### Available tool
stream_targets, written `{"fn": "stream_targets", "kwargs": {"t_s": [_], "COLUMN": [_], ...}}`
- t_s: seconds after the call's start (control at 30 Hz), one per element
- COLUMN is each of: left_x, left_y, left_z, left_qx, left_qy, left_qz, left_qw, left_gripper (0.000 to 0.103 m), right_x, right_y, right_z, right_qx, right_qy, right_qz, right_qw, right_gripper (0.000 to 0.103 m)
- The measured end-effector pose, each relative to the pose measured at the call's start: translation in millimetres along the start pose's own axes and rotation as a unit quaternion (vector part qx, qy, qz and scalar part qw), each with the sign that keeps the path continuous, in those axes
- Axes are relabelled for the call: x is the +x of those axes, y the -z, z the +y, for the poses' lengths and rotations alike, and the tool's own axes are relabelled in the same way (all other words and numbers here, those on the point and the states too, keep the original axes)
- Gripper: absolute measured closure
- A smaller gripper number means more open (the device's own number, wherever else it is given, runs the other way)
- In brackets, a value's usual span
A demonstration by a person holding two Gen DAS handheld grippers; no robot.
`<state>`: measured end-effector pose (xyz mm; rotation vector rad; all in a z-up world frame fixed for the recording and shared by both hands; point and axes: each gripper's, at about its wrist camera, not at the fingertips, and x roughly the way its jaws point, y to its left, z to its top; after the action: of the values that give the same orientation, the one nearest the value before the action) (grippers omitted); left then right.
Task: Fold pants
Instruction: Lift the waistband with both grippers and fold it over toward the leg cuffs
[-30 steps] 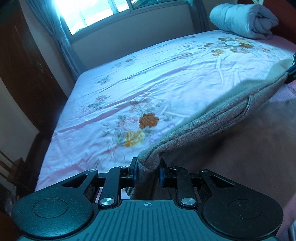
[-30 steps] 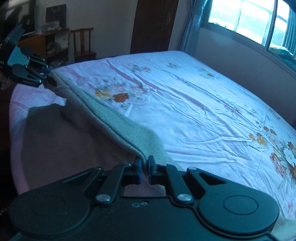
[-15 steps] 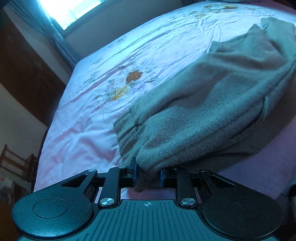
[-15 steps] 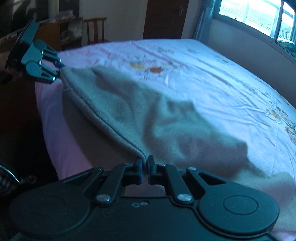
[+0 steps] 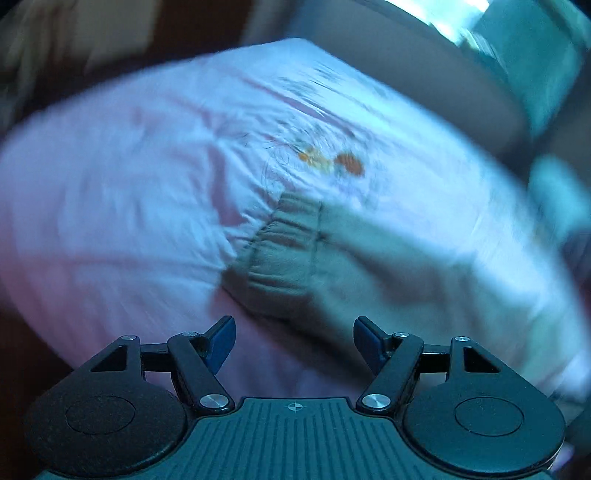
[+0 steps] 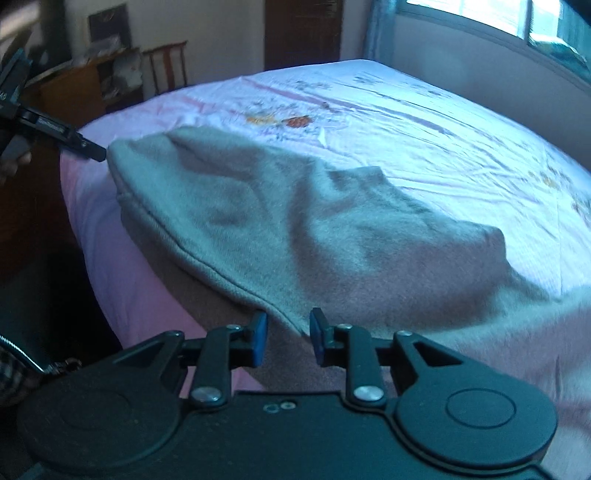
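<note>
Both grippers stand off a bed (image 6: 424, 122) where grey pants (image 6: 295, 229) lie doubled near its edge, I judge to let the fold settle, the left gripper (image 5: 294, 341) gaping wide over a blurred waistband (image 5: 284, 251), the right gripper (image 6: 285, 338) narrower, empty, astride a hem (image 6: 221, 273) that only its view shows.

Bed sheet (image 6: 424, 122) lies bare beyond the pants (image 6: 295, 229), from their far edge to the wall under the window (image 6: 491, 22). The pants cover the near corner. A chair (image 6: 168, 66) and desk (image 6: 74, 88) stand past the foot; dark floor gap borders the left mattress edge.
</note>
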<state>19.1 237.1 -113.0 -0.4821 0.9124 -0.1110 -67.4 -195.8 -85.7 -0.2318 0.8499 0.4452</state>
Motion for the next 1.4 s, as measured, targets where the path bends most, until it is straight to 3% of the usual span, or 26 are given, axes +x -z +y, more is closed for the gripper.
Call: {"fn": "stream_targets", "kwargs": {"t_s": [0.07,0.13,0.27,0.37,0.4,0.43,0.5,0.57,0.63,0.7,0.8,0.87,0.93,1.0,1.17,1.27,1.4], "left_x": [3,15,39,45,47,48,54,57,59,61,62,61,60,58,53,51,65], "left_y": [1,5,18,16,16,15,16,15,16,16,19,23,21,17,0,-6,5], "left_z": [8,7,0,-13,-20,-24,-33,-35,-37,-35,-32,-34,-39,-41,-37,-33,-20], "left_qx": [-0.073,-0.108,-0.149,-0.14,-0.127,-0.116,-0.096,-0.081,-0.071,-0.072,-0.064,-0.052,-0.041,-0.034,-0.029,-0.023,-0.037], "left_qy": [0.022,0.031,0.042,0.04,0.034,0.03,0.016,0.007,-0.002,-0.008,-0.017,-0.025,-0.027,-0.026,-0.02,-0.021,-0.032], "left_qz": [0.006,0.029,0.048,0.015,0.008,0.008,0.014,0.012,0.009,0.009,0.01,0.005,-0.006,-0.016,-0.035,-0.045,-0.014], "left_qw": [0.997,0.9933,0.9868,0.9892,0.9913,0.9928,0.9952,0.9966,0.9975,0.9973,0.9977,0.9983,0.9988,0.999,0.9988,0.9985,0.9987], "left_gripper": [0.031,0.03,0.03,0.03,0.033,0.049,0.066,0.066,0.076,0.08,0.085,0.087,0.09,0.09,0.091,0.09,0.09], "right_x": [-5,-12,-16,-16,-16,-15,-9,-4,1,6,14,17,21,21,0,-7,-2], "right_y": [1,4,11,19,22,24,26,23,19,19,18,19,19,16,-6,-14,-12], "right_z": [-6,-14,-38,-59,-65,-71,-77,-76,-70,-68,-63,-62,-61,-58,-36,-31,-24], "right_qx": [0.03,0.068,0.163,0.241,0.27,0.297,0.325,0.325,0.33,0.351,0.385,0.406,0.426,0.426,0.349,0.334,0.316], "right_qy": [-0.006,-0.009,-0.023,-0.028,-0.028,-0.029,-0.025,-0.014,-0.013,-0.032,-0.04,-0.036,-0.041,-0.037,-0.008,-0.016,-0.014], "right_qz": [-0.003,-0.007,-0.002,0.007,0.011,0.015,0.029,0.043,0.052,0.058,0.067,0.061,0.058,0.048,0.005,-0.007,0.003], "right_qw": [1.0,0.998,0.986,0.97,0.962,0.954,0.945,0.945,0.943,0.934,0.92,0.911,0.902,0.903,0.937,0.942,0.949], "right_gripper": [0.072,0.061,0.058,0.058,0.058,0.058,0.058,0.058,0.058,0.058,0.068,0.093,0.1,0.103,0.103,0.103,0.103]}}
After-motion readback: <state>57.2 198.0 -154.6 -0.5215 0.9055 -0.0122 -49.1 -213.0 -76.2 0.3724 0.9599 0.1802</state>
